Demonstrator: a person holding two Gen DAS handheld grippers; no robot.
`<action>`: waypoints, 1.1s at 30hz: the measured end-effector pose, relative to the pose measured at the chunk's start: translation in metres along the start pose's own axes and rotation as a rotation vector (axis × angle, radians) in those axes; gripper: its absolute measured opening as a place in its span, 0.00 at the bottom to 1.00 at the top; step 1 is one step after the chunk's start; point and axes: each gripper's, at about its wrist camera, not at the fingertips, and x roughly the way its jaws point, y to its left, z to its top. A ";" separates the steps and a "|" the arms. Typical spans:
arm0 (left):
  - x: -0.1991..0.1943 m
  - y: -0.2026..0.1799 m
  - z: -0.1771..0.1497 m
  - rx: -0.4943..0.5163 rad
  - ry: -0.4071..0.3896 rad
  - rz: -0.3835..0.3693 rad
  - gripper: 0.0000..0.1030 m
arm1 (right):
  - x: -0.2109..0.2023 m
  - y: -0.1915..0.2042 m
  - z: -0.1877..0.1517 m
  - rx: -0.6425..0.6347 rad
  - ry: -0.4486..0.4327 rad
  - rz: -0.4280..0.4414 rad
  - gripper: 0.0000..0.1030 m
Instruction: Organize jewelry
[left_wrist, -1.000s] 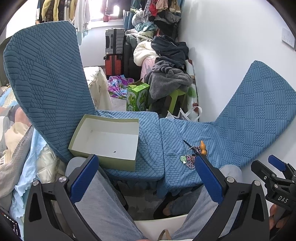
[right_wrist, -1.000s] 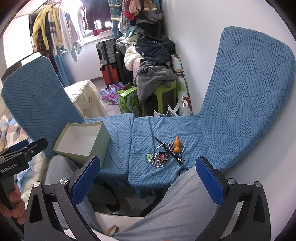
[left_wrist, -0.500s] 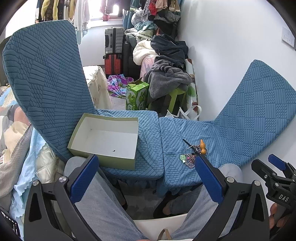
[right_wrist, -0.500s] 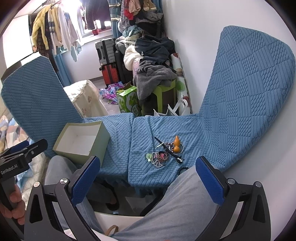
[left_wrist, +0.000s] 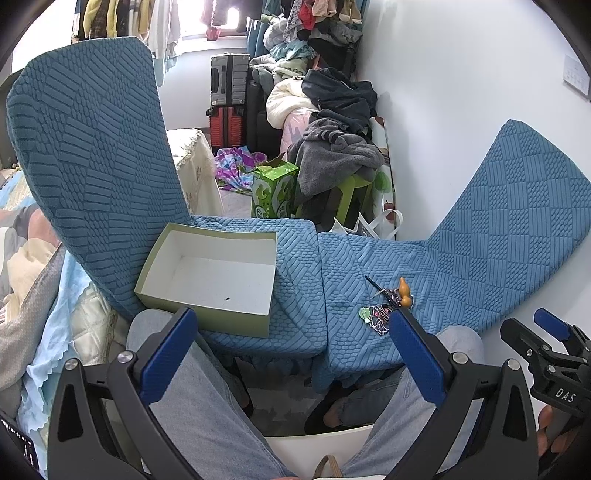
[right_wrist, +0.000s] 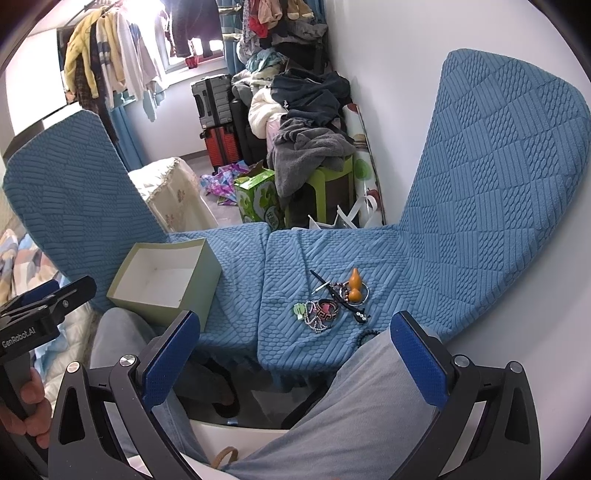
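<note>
A small pile of jewelry (right_wrist: 328, 299) lies on the right blue seat cushion (right_wrist: 388, 258): bead chains, a patterned bangle, a black hairpin and an orange gourd pendant (right_wrist: 355, 284). The pile also shows in the left wrist view (left_wrist: 386, 308). An open pale-green box (left_wrist: 210, 277) with a white empty inside sits on the left cushion; it also shows in the right wrist view (right_wrist: 162, 280). My left gripper (left_wrist: 291, 354) is open and empty, held above the person's knees. My right gripper (right_wrist: 295, 354) is open and empty, short of the pile.
Two blue-covered chairs face each other with backrests (left_wrist: 92, 147) (right_wrist: 498, 166) rising left and right. A white wall (right_wrist: 399, 74) is on the right. Beyond are a green carton (left_wrist: 275, 188), a clothes-piled stool (left_wrist: 332, 158) and suitcases (left_wrist: 229, 99). The person's jeans-clad legs (left_wrist: 207, 406) lie below both grippers.
Both views have barely shifted; the left gripper drifted slightly back. Both grippers stay open and nothing was picked up.
</note>
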 end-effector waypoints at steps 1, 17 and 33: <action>0.000 0.000 0.000 0.000 0.000 -0.001 1.00 | 0.000 0.000 0.000 0.000 0.000 -0.001 1.00; 0.019 -0.009 -0.001 0.009 0.043 0.005 1.00 | 0.014 -0.010 0.000 0.037 0.028 0.003 1.00; 0.090 -0.043 0.012 0.035 0.119 -0.015 1.00 | 0.061 -0.054 0.009 0.085 0.050 0.053 0.99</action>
